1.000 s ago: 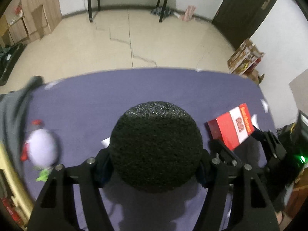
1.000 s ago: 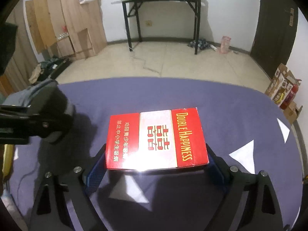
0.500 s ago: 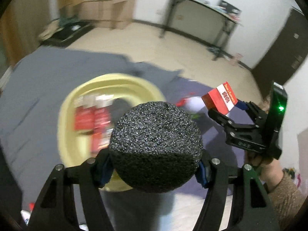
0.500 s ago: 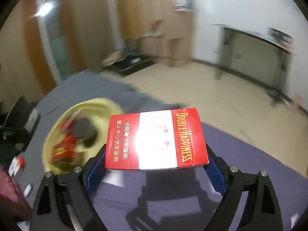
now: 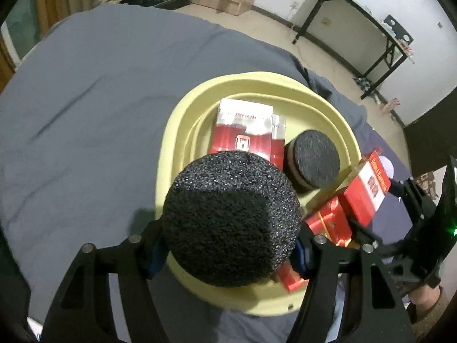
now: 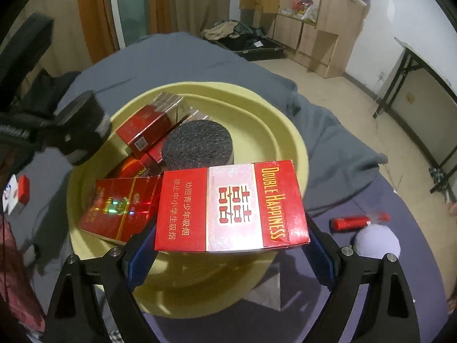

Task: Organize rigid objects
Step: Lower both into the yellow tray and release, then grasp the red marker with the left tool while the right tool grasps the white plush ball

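My right hand-held gripper [image 6: 231, 253] clamps the light, crushable red box [image 6: 231, 205] by its short ends, my left hand-held gripper [image 5: 230, 254] pinches the springy black sponge [image 5: 231, 217], both over the yellow basin [image 6: 285, 131].

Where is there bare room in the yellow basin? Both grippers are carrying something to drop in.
The yellow basin is bare along its far side, behind the black round puck, and along its near wall. Its middle is crowded with the puck and red boxes. The grey cloth around the basin lies open.
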The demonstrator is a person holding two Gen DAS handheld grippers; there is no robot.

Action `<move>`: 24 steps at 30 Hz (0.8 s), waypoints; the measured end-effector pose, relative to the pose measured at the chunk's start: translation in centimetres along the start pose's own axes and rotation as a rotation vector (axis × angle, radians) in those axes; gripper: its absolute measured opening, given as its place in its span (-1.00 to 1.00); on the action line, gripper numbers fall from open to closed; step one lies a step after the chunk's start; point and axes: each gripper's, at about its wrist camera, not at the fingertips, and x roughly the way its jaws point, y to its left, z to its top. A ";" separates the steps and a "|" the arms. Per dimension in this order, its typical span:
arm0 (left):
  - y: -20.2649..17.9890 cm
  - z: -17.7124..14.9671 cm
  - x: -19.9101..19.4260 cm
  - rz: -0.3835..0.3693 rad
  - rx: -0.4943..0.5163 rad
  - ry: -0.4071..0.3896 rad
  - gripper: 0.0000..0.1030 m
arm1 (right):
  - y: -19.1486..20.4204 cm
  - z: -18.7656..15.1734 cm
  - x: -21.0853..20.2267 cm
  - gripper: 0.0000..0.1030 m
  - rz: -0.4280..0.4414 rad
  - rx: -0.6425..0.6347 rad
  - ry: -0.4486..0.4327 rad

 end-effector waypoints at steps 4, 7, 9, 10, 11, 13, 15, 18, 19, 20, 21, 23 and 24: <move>0.3 0.8 1.2 -0.008 0.002 0.016 0.33 | 1.2 1.0 1.4 0.76 -0.007 -0.038 0.014; 0.2 1.1 1.7 -0.028 -0.006 0.012 0.34 | 1.8 1.0 2.2 0.77 -0.006 -0.056 0.022; 0.6 1.1 1.7 -0.032 -0.009 0.014 0.34 | 2.1 1.0 2.5 0.77 -0.021 -0.067 0.019; 0.6 1.2 1.6 -0.032 -0.005 0.015 0.34 | 2.2 1.0 2.6 0.77 -0.022 -0.067 0.017; 0.6 1.2 1.6 -0.032 0.000 0.014 0.34 | 2.3 1.1 2.7 0.77 -0.027 -0.069 0.016; 0.5 1.1 1.2 -0.040 0.002 0.008 0.38 | 2.6 1.2 2.9 0.81 -0.042 -0.080 0.019; 0.5 1.1 0.5 -0.061 -0.008 -0.004 0.63 | 3.0 1.3 3.2 0.91 -0.060 -0.088 0.023; -0.4 1.1 -1.7 -0.092 0.005 -0.051 0.96 | 3.2 1.1 2.9 0.99 -0.034 -0.066 0.020; -1.0 1.1 -2.6 -0.096 0.021 -0.070 1.00 | 3.2 1.0 2.7 0.99 -0.027 -0.061 0.015; -1.6 1.2 -3.4 -0.095 0.038 -0.083 1.00 | 3.2 0.8 2.2 0.99 -0.014 -0.053 0.004; -2.3 1.4 -4.0 -0.098 0.051 -0.089 1.00 | 3.1 0.6 1.8 0.99 -0.006 -0.045 -0.006; -3.5 1.7 -4.6 -0.104 0.061 -0.087 1.00 | 2.6 0.2 0.8 0.99 0.006 -0.015 -0.031; -4.4 1.9 -4.9 -0.111 0.071 -0.081 1.00 | 2.0 -0.2 -0.1 0.99 0.008 0.010 -0.056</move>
